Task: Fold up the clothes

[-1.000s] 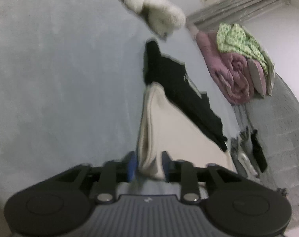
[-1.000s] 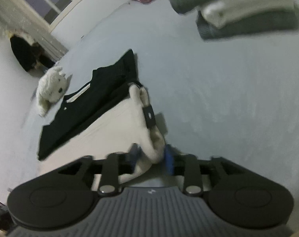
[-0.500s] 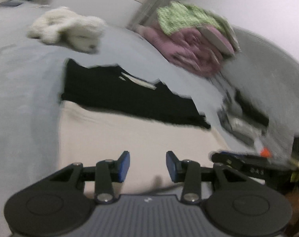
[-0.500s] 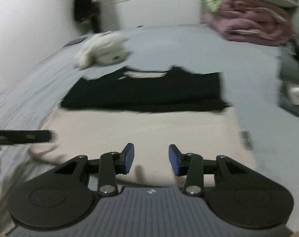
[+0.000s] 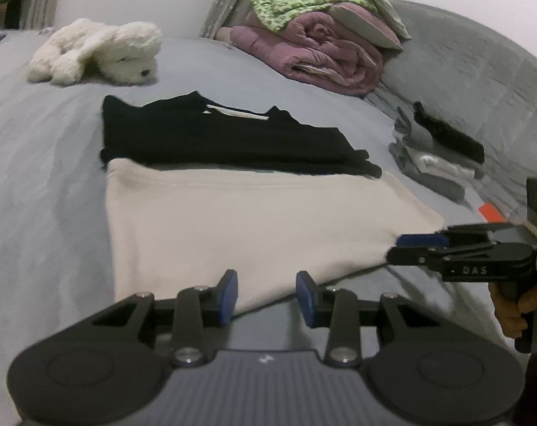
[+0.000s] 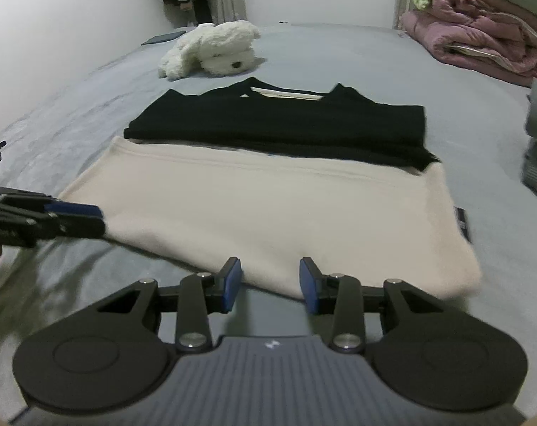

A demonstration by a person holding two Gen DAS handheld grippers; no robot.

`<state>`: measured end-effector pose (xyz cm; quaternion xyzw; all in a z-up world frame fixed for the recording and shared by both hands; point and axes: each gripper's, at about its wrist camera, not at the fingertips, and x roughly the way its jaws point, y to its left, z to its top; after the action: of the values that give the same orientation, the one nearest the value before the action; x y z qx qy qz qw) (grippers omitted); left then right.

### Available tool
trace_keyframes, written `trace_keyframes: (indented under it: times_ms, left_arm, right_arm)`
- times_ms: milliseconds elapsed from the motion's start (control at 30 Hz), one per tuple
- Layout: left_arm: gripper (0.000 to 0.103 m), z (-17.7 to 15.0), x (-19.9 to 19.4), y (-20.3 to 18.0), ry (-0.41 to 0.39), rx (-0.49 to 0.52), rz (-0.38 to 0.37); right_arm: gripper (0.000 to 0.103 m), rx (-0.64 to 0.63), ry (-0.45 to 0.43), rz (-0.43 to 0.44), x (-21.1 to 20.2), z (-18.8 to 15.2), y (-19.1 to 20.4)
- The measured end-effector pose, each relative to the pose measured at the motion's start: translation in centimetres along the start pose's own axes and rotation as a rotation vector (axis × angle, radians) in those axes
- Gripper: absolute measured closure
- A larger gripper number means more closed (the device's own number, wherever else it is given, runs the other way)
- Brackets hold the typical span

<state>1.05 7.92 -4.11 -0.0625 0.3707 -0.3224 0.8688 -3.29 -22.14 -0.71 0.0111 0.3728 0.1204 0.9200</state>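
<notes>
Left wrist: lying flat on the bed (image 5: pixel 38 177), one two-tone garment (image 5: pixel 240 213), cream half folded below black; left hand-held gripper (image 5: pixel 266 296) gaping empty, no longer pinching cream cloth.

Right wrist: showing one plush dog (image 6: pixel 211 49); right hand-held gripper (image 6: pixel 270 284) likewise standing open, released since a second ago.

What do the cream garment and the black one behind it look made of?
Cream garment: likely a soft, matte fleece or sweatshirt knit, with a thick rounded fold and a stitched hem band. Black garment: thinner matte jersey, probably cotton, lying flatter; its weave is too dark to resolve.
</notes>
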Motion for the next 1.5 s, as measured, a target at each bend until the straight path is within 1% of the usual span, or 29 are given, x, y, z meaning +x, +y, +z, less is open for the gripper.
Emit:
trace_keyframes:
  times_ms: [33, 67, 100, 267, 467, 567, 667, 800, 900, 1000, 1033, 1200, 1267, 1400, 1500]
  left_arm:
    - [0.065, -0.1, -0.3, 0.2, -0.001, -0.012, -0.005]
    - [0.065, -0.1, -0.5, 0.4, 0.0, -0.024, -0.006]
    - [0.065, -0.1, -0.7, 0.6, 0.0, -0.036, -0.007]
    - [0.064, 0.0, -1.4, 1.5, 0.001, -0.087, 0.008]
    - [0.062, 0.2, -2.5, 2.7, -0.006, -0.134, 0.049]
    - [0.061, 0.3, -3.0, 3.3, -0.017, -0.164, 0.04]
    - [0.06, 0.2, -3.3, 3.6, -0.025, -0.176, 0.055]
    - [0.06, 0.1, -3.6, 4.4, -0.026, -0.206, 0.047]
    - [0.059, 0.0, -4.2, 5.2, -0.032, -0.233, 0.041]
    - [0.057, -0.1, -4.8, 6.2, -0.044, -0.264, 0.082]
    - [0.057, -0.1, -4.8, 6.7, -0.041, -0.282, 0.079]
    - [0.058, -0.4, -4.3, 8.5, -0.002, -0.378, 0.022]
    - [0.059, -0.3, -4.0, 8.7, 0.01, -0.393, 0.007]
    - [0.059, -0.1, -3.1, 9.0, 0.044, -0.408, -0.006]
    - [0.059, 0.1, -2.3, 9.7, 0.061, -0.439, -0.052]
  right_arm:
    - [0.064, 0.004, -0.002, 0.004, -0.3, -0.1, -0.2]
    - [0.061, 0.009, -0.002, -0.009, -0.4, -0.1, -0.3]
    - [0.06, 0.013, 0.0, -0.027, -0.5, -0.1, -0.4]
    - [0.06, 0.086, -0.006, -0.066, -1.0, 0.1, -2.0]
    - [0.06, 0.19, -0.02, -0.109, -1.5, 0.3, -4.0]
    - [0.059, 0.256, -0.028, -0.112, -1.9, 0.3, -5.2]
    - [0.059, 0.317, -0.035, -0.112, -2.2, 0.3, -6.1]
    - [0.056, 0.366, -0.038, -0.114, -2.5, 0.3, -7.0]
    - [0.055, 0.409, -0.041, -0.103, -2.7, 0.3, -7.8]
    - [0.055, 0.454, -0.045, -0.09, -3.0, 0.2, -8.6]
    - [0.055, 0.468, -0.046, -0.086, -3.1, 0.1, -8.9]
    - [0.054, 0.542, -0.053, -0.065, -3.5, 0.0, -10.2]
    - [0.051, 0.576, -0.043, -0.032, -3.2, -0.2, -10.9]
    - [0.051, 0.645, -0.017, 0.041, -2.5, -0.6, -12.3]
    - [0.051, 0.696, 0.002, 0.096, -2.0, -0.9, -13.4]
